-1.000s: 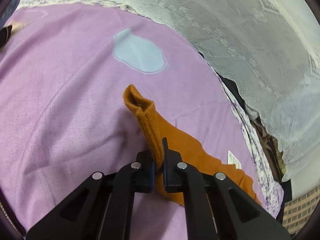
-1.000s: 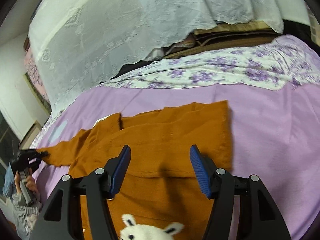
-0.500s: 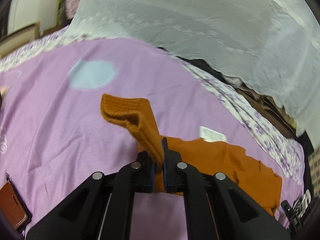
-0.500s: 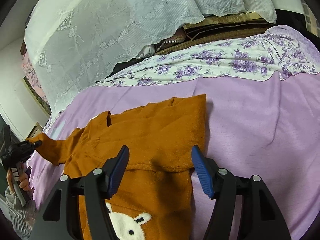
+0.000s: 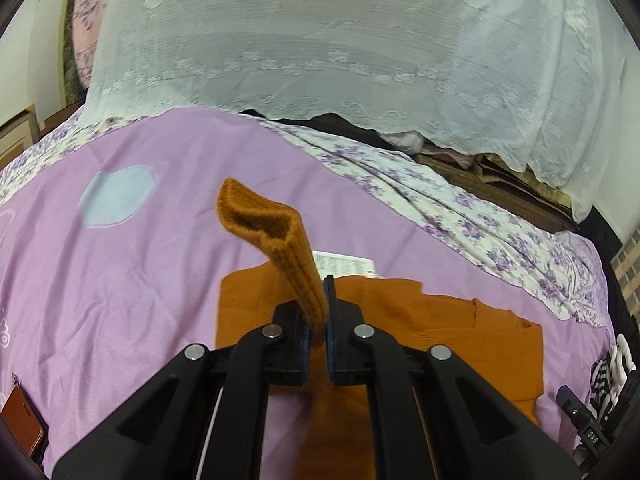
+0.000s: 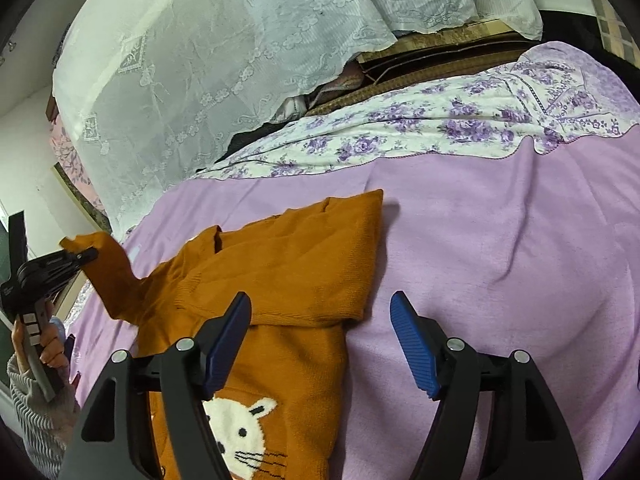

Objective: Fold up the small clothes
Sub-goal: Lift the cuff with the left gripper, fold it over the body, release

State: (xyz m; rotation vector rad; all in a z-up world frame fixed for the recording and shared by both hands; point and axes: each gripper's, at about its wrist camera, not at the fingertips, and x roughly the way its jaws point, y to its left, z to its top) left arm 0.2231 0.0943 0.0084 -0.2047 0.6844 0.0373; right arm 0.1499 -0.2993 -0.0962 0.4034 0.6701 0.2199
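A small orange knit sweater (image 6: pixel 288 264) with a white animal face (image 6: pixel 244 436) lies on the purple bed cover (image 6: pixel 500 260); its upper part is folded over. My left gripper (image 5: pixel 316 336) is shut on the sweater's ribbed sleeve cuff (image 5: pixel 276 232) and holds it raised above the sweater body (image 5: pixel 460 340). In the right wrist view the left gripper (image 6: pixel 86 257) holds the lifted sleeve (image 6: pixel 108 268) at the far left. My right gripper (image 6: pixel 320 344) is open and empty, just above the sweater's right edge.
A white lace curtain (image 5: pixel 340 40) hangs over the far side. A floral sheet (image 6: pixel 440 120) edges the bed. A pale blue patch (image 5: pixel 116 196) marks the cover. A brown phone case (image 5: pixel 22 428) lies at the lower left, a white care label (image 5: pixel 344 266) beyond the sweater.
My left gripper has lifted the sleeve cuff and carried it right, over the sweater body. My right gripper has drawn back toward the animal face, still open.
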